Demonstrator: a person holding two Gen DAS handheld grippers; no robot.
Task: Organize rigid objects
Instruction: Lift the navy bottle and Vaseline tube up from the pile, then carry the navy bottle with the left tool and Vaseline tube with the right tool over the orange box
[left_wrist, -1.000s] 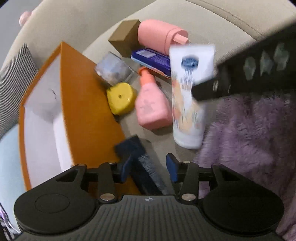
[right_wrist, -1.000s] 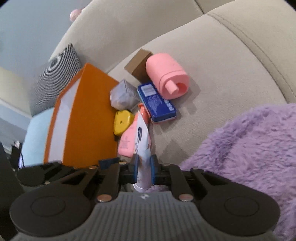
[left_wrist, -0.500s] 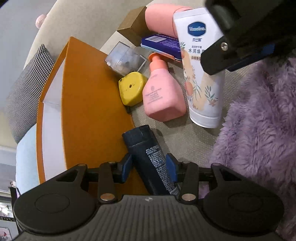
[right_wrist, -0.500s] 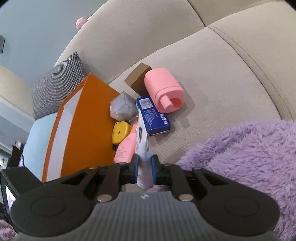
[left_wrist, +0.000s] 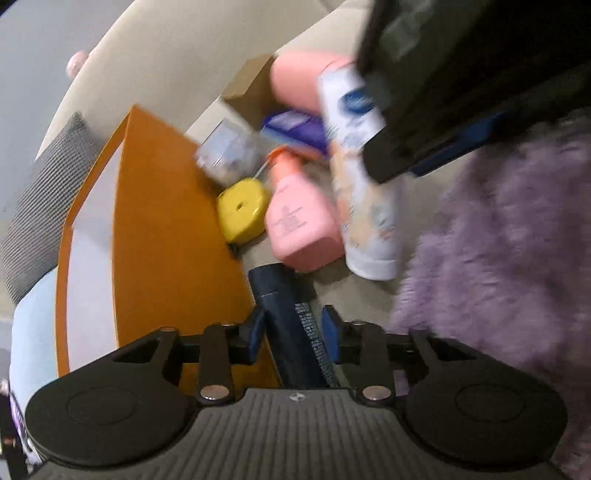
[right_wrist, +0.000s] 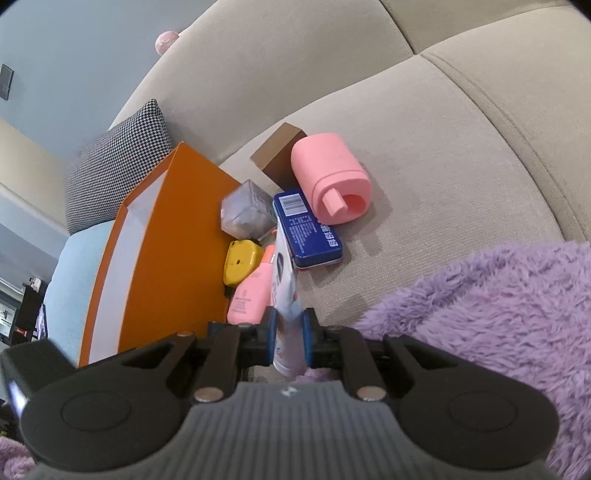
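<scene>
The right hand-held gripper pinches a white tube tight between its pads, holding it clear of the sofa above the pile of toiletries beside the orange box. The left hand-held gripper straddles a dark bottle that lies against the box wall; its jaws are closing, the left pad about at the bottle's side, a sliver of gap showing at the right one. The pink bottle, yellow tape, blue tin, clear cube, pink roll and brown carton lie crowded together on the cushion. The likely trouble is the dark bottle: it is smooth and round, and caught off-centre it could roll or squirt out as the pads close, wedging harder against the box. The soft cushion gives underneath, so pressing down could tip the neighbours. The tube hangs just above the left gripper in the left view, so lifting both together risks a knock. The fluffy purple blanket nearby could snag a pad.
</scene>
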